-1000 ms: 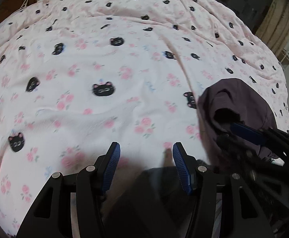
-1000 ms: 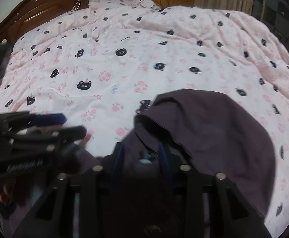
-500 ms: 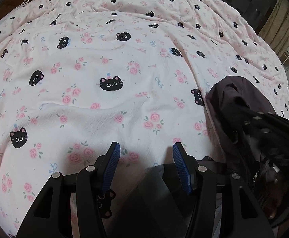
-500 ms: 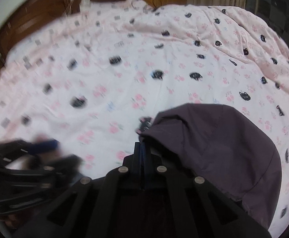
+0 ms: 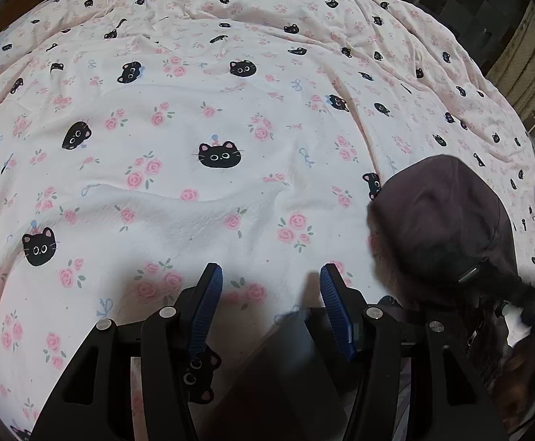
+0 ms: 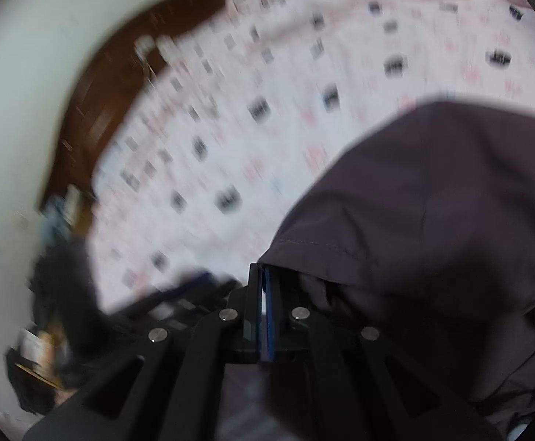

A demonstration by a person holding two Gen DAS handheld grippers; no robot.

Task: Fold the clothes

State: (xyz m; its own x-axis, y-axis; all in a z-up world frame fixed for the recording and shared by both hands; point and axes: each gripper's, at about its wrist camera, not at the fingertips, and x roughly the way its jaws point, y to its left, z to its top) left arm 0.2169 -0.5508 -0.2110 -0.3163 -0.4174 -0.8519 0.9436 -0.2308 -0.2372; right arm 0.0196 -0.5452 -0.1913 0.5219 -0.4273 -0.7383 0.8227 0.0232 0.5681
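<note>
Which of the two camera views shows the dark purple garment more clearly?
The right wrist view shows it best: the dark purple garment fills the right half, with its stitched hem visible beside the shut right gripper, despite the blur. The left wrist view shows only a rounded part of it at the right edge, on the cat-print bedcover.

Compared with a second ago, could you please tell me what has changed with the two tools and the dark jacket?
The right tool, open around the dark jacket a second ago, has shut on its edge and swung, blurring its view. The left tool stayed open and empty over the pink bedspread. The jacket's hood stays on the bedspread to its right.
</note>
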